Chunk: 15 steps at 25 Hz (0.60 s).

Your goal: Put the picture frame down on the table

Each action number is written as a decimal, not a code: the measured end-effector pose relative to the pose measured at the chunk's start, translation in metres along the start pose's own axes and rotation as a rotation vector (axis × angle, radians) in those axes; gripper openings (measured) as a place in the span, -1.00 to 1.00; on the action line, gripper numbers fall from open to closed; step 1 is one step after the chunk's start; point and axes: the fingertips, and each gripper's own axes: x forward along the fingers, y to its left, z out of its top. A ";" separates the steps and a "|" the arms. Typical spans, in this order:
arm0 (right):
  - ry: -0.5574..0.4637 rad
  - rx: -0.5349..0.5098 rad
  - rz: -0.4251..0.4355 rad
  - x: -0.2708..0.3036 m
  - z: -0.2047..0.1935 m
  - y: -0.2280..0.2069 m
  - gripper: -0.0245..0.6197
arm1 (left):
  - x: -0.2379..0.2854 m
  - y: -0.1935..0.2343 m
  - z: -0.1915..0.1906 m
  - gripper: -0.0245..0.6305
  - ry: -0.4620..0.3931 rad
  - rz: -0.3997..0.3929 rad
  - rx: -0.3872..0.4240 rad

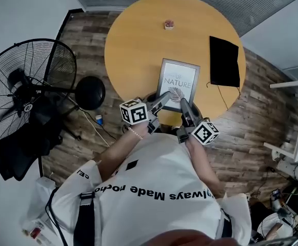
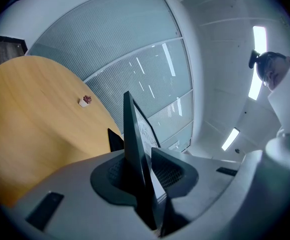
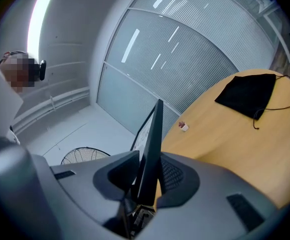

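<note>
Picture frame point(image 1: 178, 84) with a NATURE print is over the near edge of the round wooden table point(image 1: 133, 45), held by its lower edge; left gripper point(image 1: 164, 97) has its jaws clamped on the frame's lower left part, right gripper point(image 1: 183, 105) on the lower right; whether the frame touches the tabletop cannot be told; a black cloth point(image 1: 224, 61) lies just right of it, a small pot point(image 1: 169, 24) well beyond.

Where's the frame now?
Head view, centre: frame held at its near edge by left gripper and right gripper, over the near side of the table, left of the cloth.
</note>
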 end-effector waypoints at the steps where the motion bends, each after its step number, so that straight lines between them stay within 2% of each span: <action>1: 0.002 0.002 -0.004 0.000 -0.001 -0.001 -0.61 | 0.000 0.001 -0.001 -0.66 0.002 0.004 -0.001; 15: 0.026 0.017 -0.063 0.004 -0.010 -0.021 -0.60 | 0.007 0.023 -0.014 -0.60 0.049 0.053 0.012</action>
